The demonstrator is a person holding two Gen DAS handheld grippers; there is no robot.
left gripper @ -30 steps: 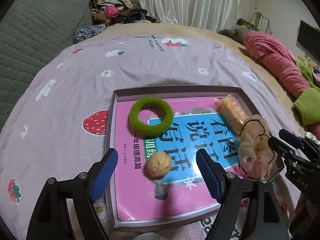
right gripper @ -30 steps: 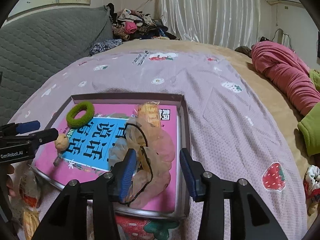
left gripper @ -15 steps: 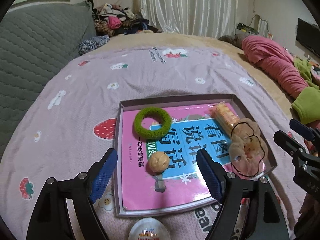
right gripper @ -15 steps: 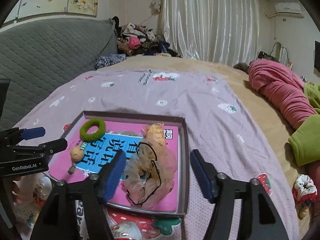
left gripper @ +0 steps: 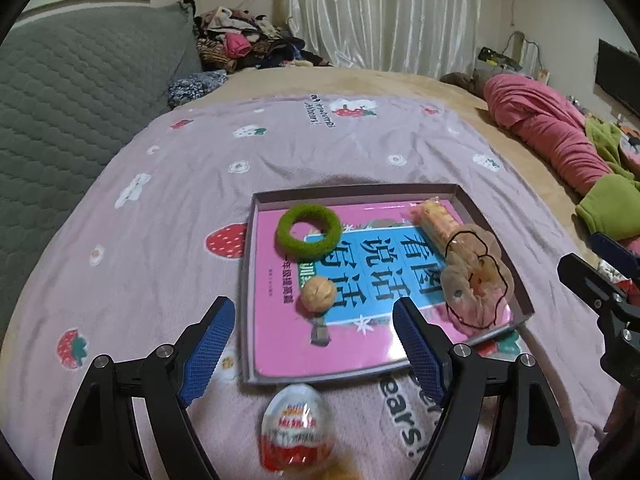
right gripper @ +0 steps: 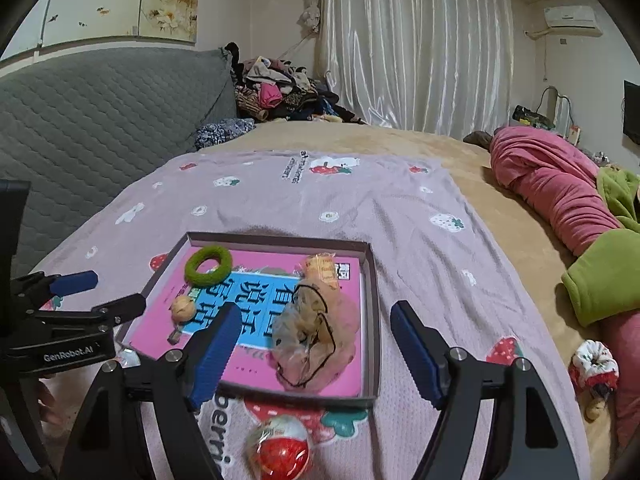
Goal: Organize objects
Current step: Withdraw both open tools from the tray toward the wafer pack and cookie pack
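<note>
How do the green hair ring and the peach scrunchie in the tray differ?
The green hair ring is a firm, fuzzy, even circle with an open centre; the peach scrunchie is sheer, crumpled fabric with a thin black elastic across it. The ring lies near the tray's far left corner, the scrunchie along its right side, and the scrunchie spreads wider. Both lie on the pink book.

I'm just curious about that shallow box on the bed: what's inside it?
In the box lies a pink book; on it rest a green ring, a walnut, a biscuit packet and a peach scrunchie. Anything beneath the book is hidden.
</note>
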